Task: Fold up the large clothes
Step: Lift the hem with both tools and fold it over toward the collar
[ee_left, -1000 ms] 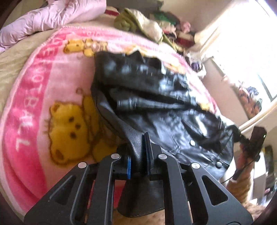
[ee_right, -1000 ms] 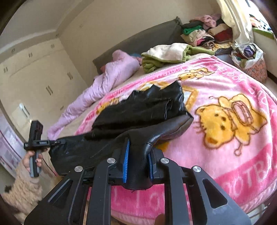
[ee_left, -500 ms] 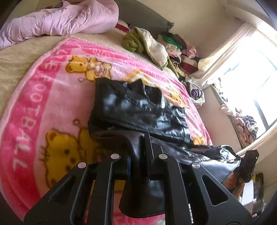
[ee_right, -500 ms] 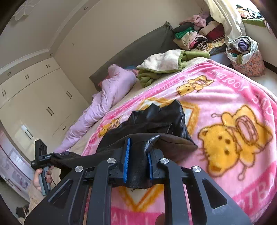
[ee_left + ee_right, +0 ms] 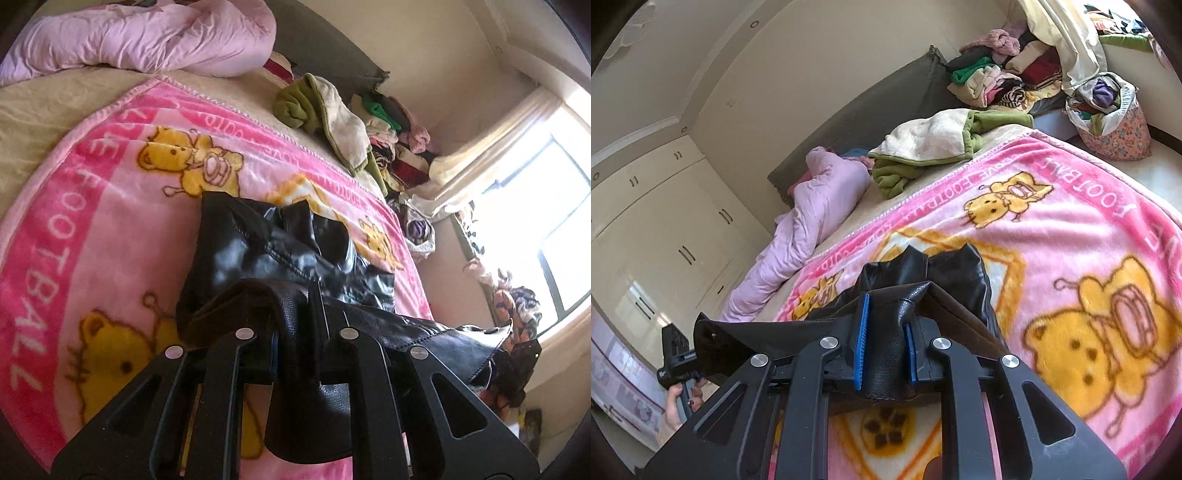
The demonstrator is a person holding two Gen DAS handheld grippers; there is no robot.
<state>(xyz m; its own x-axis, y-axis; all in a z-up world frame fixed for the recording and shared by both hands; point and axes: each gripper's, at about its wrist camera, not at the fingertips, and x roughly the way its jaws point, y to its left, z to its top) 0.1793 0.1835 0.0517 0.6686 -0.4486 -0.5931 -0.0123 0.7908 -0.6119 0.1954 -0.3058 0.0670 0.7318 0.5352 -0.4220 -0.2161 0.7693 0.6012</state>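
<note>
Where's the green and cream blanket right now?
The green and cream blanket lies folded at the far end of the bed, past the pink bear blanket, between the lilac duvet and the clothes pile in the right wrist view.

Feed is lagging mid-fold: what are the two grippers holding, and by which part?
Both hold the black leather jacket by its near edge: right gripper at one end, left gripper at the other.
</note>
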